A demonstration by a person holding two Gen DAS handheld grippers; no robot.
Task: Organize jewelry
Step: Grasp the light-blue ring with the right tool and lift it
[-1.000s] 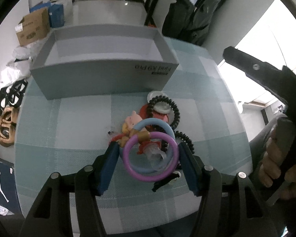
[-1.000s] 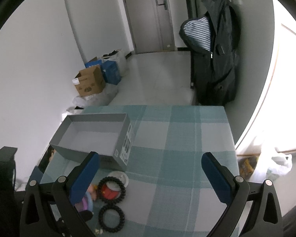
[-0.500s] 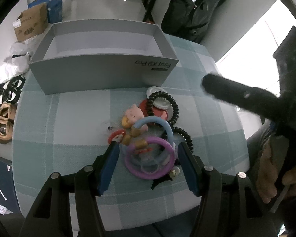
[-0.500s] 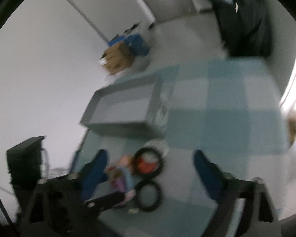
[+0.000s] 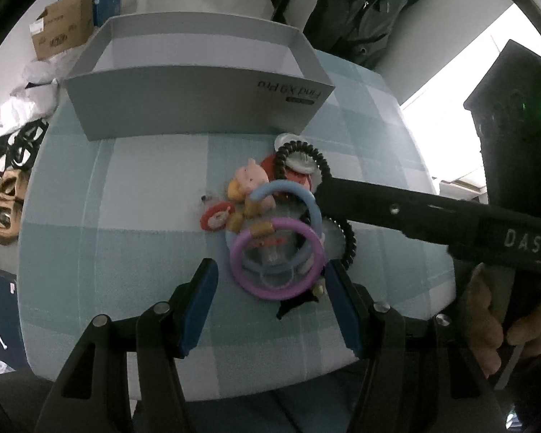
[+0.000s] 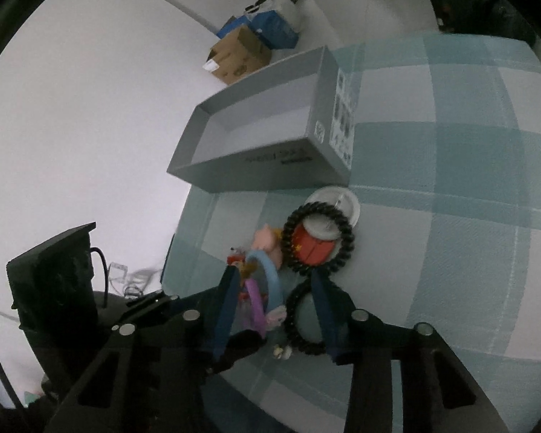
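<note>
The left gripper [image 5: 270,281] tipped down, half open, purple ring [image 5: 277,258] between its pads, prob. not squeezed. The right gripper [image 6: 274,281] pointed down too; jaws just closing round the blue ring [image 6: 270,281].

Matt cardboard box [image 5: 198,104], checked cloth [image 5: 126,216]

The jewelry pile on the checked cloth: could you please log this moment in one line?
left tool: open, astride purple plastic ring | right tool: closing over pile, nothing gripped | grey cardboard box: empty
</note>
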